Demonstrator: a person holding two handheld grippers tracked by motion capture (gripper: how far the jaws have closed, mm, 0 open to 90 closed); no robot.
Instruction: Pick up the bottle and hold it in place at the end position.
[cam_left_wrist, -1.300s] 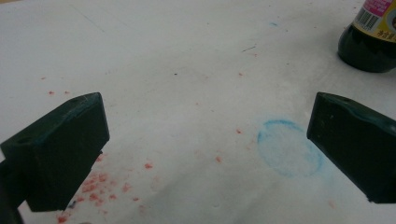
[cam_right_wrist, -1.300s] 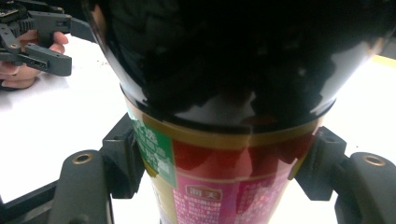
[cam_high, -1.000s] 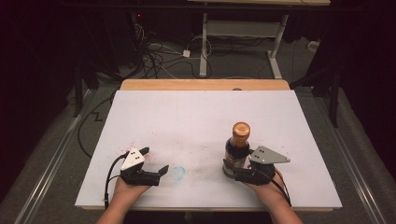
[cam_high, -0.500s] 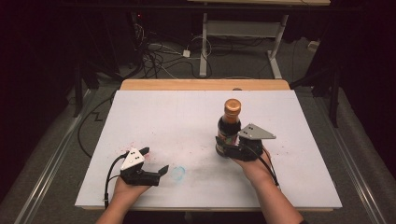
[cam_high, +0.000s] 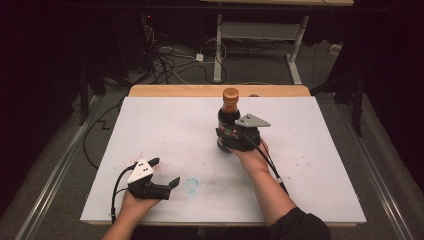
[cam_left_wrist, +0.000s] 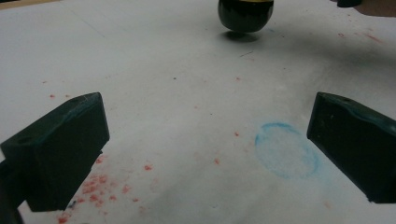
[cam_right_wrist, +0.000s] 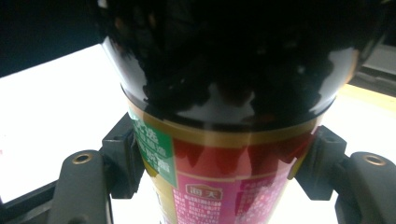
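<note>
A: What is the right gripper holding now?

B: A dark glass sauce bottle with an orange cap. It stands upright above the far middle part of the white counter, a little to the right. The jaws are clamped on its lower body, over the red and pink label, one pad pressing on each side, as the right gripper view shows.

A: And how will it handle, do you think?

B: I judge it is quite heavy, because it looks nearly full of dark liquid. It is stiff, so the jaws cannot squeeze it out of shape, but it is glass and it can break if it falls or is put down hard.

A: Is it slippery?

B: The bare glass above the label is smooth and shiny, so I think yes. The label gives more friction. The grip is low, where the body is straight and wide; this is a good place. The neck is narrow and the weight would swing under it.

A: And the left gripper?

B: It rests near the front left of the counter, jaws spread wide with nothing between them. Beside it is a faint blue ring and some red specks on the surface.
</note>
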